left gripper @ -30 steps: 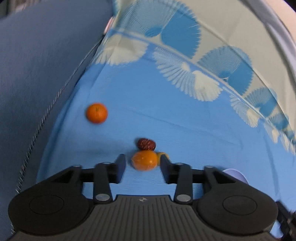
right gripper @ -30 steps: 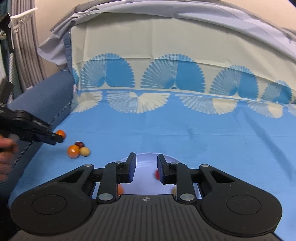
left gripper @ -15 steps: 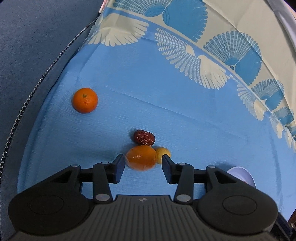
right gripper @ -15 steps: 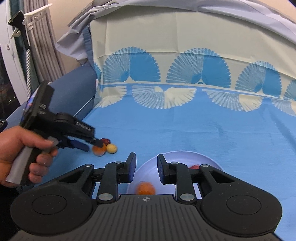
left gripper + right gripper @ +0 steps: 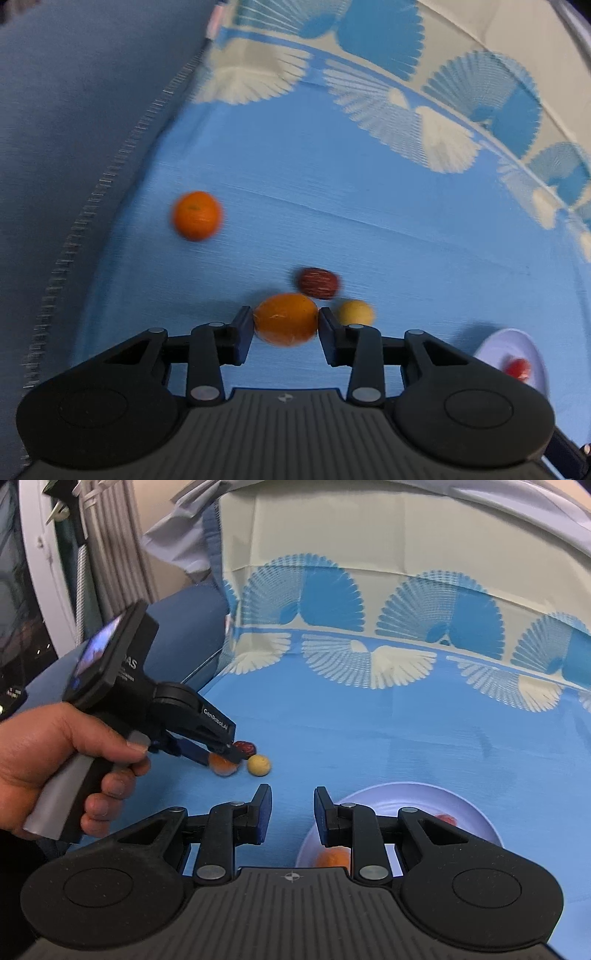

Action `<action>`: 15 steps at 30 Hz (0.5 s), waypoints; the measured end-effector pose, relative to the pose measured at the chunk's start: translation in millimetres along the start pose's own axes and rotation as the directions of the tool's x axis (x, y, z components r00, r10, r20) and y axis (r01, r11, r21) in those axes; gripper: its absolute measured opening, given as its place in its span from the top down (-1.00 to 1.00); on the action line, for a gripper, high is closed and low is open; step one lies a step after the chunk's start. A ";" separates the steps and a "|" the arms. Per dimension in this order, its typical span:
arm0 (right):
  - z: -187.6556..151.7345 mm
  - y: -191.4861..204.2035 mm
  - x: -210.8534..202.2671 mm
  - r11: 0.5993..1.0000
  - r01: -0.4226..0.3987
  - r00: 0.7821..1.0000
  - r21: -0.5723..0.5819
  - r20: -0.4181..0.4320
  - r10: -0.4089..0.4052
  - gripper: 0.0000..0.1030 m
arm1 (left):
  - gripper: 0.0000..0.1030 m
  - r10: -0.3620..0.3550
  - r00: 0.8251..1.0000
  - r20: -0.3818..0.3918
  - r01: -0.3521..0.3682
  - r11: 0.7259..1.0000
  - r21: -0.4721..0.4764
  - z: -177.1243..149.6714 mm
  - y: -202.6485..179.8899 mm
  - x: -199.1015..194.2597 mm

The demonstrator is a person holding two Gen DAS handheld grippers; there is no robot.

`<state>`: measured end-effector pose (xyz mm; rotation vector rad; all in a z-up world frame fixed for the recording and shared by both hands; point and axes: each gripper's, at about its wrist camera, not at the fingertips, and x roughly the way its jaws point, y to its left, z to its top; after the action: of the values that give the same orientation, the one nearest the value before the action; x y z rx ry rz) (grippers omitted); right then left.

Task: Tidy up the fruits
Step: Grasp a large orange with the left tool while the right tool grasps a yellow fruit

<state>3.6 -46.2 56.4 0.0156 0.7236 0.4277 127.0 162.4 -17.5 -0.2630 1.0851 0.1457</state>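
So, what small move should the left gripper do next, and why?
Probably finish closing, then lift. The left gripper has its jaws closing around the orange fruit, which sits between them on the blue cloth. The dark red fruit and the yellow fruit lie close by, so a straight lift seems safest.

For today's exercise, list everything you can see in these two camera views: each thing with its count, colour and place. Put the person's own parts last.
Round orange fruit: one, orange, alone on the cloth, far left.
Oval orange fruit: one, orange, between the left gripper's closing jaws.
Wrinkled dark red fruit: one, just beyond the oval one.
Small yellow fruit: one, right of the oval one.
Pale lilac plate: one, near right; holds a red fruit and an orange fruit.
Blue fan-patterned cloth: one, covering the surface.
Left gripper: black, at the oval fruit.
Right gripper: black, empty, jaws close together.
Hand: one, holding the left gripper.
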 end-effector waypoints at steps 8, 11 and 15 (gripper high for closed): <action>7.5 35.3 49.4 0.998 -0.023 0.999 -0.063 -0.025 0.022 0.19 | 0.17 0.020 0.999 -0.049 -0.027 0.990 -0.142 2.8 26.6 4.6; 18.1 44.8 72.5 0.995 -0.018 1.000 -0.101 -0.027 0.015 0.18 | 0.17 0.028 0.999 -0.039 -0.033 0.991 -0.133 3.5 25.0 3.6; 24.7 41.7 104.9 0.995 0.002 0.999 -0.098 -0.034 -0.005 0.18 | 0.11 0.031 0.998 -0.046 -0.037 0.990 -0.133 3.3 25.4 5.6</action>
<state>73.9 35.5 14.7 -0.0850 0.7354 0.4605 126.2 187.7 -24.6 -0.3698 1.1253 0.2444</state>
